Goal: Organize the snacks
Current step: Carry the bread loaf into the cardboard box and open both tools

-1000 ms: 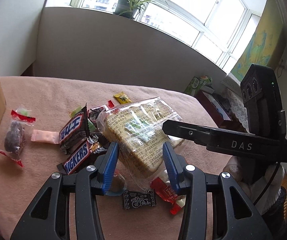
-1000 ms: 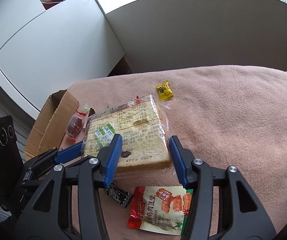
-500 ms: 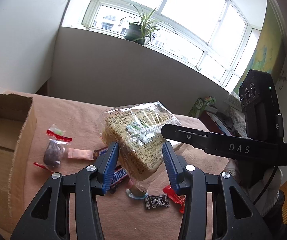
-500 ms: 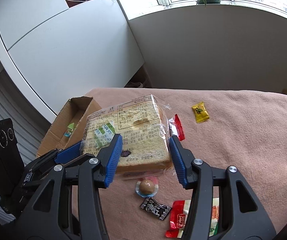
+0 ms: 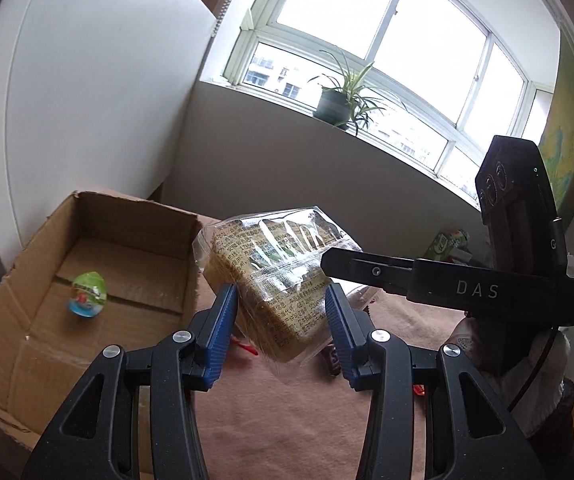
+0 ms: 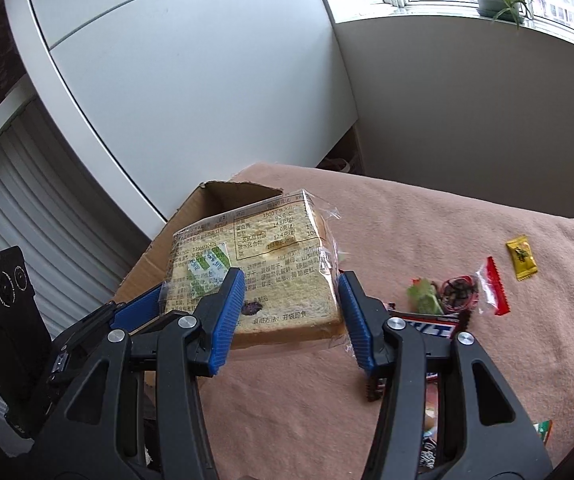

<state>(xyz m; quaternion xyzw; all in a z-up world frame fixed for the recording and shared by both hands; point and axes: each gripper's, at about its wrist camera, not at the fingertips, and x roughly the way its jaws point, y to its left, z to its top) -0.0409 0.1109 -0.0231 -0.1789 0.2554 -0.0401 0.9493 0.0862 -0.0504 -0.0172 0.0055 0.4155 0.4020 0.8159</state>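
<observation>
A clear-wrapped bread pack (image 5: 275, 276) hangs in the air, held from two sides. My left gripper (image 5: 283, 304) is shut on one edge of it. My right gripper (image 6: 291, 292) is shut on the adjacent edge of the same pack (image 6: 259, 276). The pack is lifted above the pink cloth, beside the right wall of an open cardboard box (image 5: 99, 264). The right gripper's finger (image 5: 367, 270) crosses the left wrist view. A green and blue egg-shaped sweet (image 5: 87, 294) lies inside the box.
Loose snacks lie on the pink cloth (image 6: 447, 240): a Snickers bar (image 6: 431, 326), a dark snack in a red-edged wrapper (image 6: 471, 288), a green sweet (image 6: 423, 300), a yellow sweet (image 6: 522, 258). A white cabinet stands behind the box. A potted plant sits on the windowsill.
Both grippers have lifted the bread pack higher and carried it left, from over the snack pile to beside the cardboard box. The grip on it is unchanged.
</observation>
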